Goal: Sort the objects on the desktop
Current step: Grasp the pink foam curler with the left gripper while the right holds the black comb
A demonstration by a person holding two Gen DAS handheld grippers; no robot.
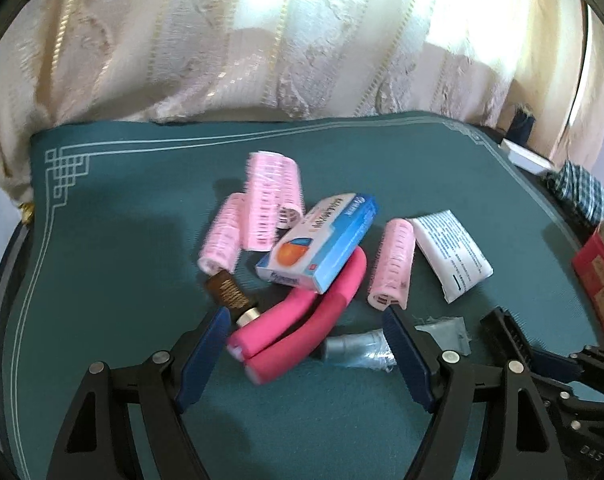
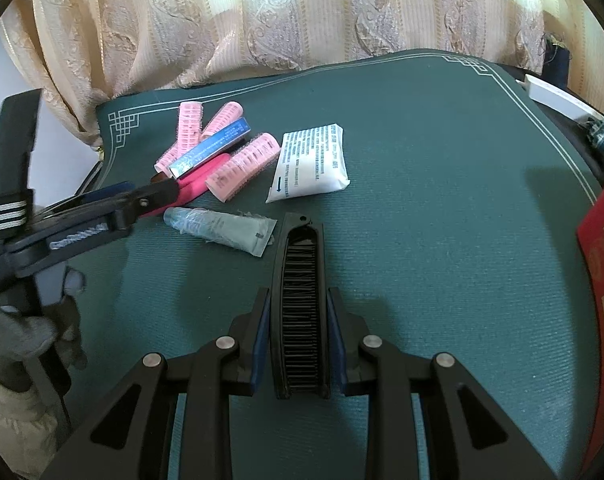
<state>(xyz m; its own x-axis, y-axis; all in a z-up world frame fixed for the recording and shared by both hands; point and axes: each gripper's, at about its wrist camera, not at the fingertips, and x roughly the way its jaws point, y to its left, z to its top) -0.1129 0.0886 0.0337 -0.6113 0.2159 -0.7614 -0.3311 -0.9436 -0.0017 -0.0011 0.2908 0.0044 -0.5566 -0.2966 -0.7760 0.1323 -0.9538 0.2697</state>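
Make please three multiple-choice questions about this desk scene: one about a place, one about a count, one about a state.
1. Where does the blue box lie?
A. on top of the pink bent tool
B. alone at the mat's corner
C. under the white packet

2. How many pink hair rollers are there?
A. two
B. four
C. six

3. What is the right gripper doing?
A. open, empty
B. shut on the black comb
C. shut on the tube

Answers: 1 A, the box rests across the tool. 2 B, three by the box and one by the packet. 3 B, both pads press the comb's sides.

Patterned cream curtain hangs behind green mat.
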